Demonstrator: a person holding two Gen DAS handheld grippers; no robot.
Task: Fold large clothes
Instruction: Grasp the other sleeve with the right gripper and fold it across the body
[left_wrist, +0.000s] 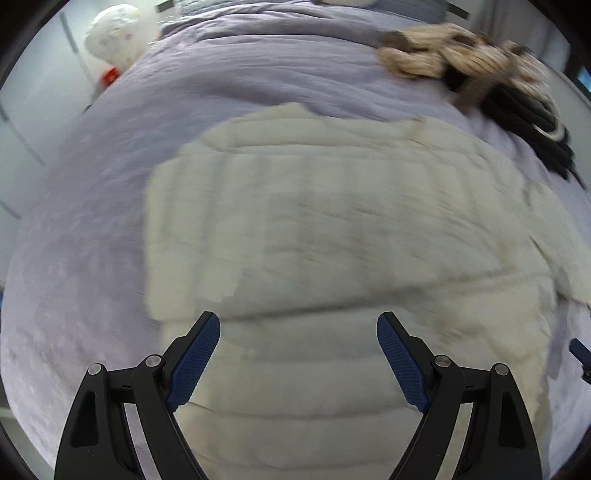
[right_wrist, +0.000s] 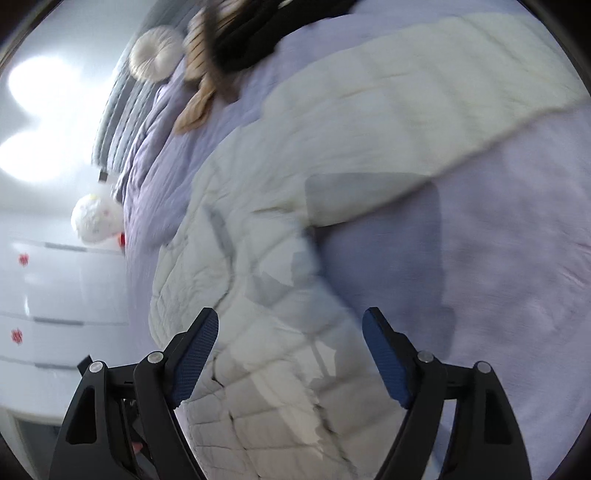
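A cream quilted jacket (left_wrist: 332, 229) lies spread on the lavender bed cover (left_wrist: 92, 240), one sleeve (right_wrist: 424, 92) stretched out to the side. The folding seems to be at the stage of choosing a grip (the pictures are blurred, so this is a judgement). The left gripper (left_wrist: 298, 325) and the right gripper (right_wrist: 290, 321) hang above the jacket, jaws wide apart, holding nothing. Next, probably each must pinch an edge.
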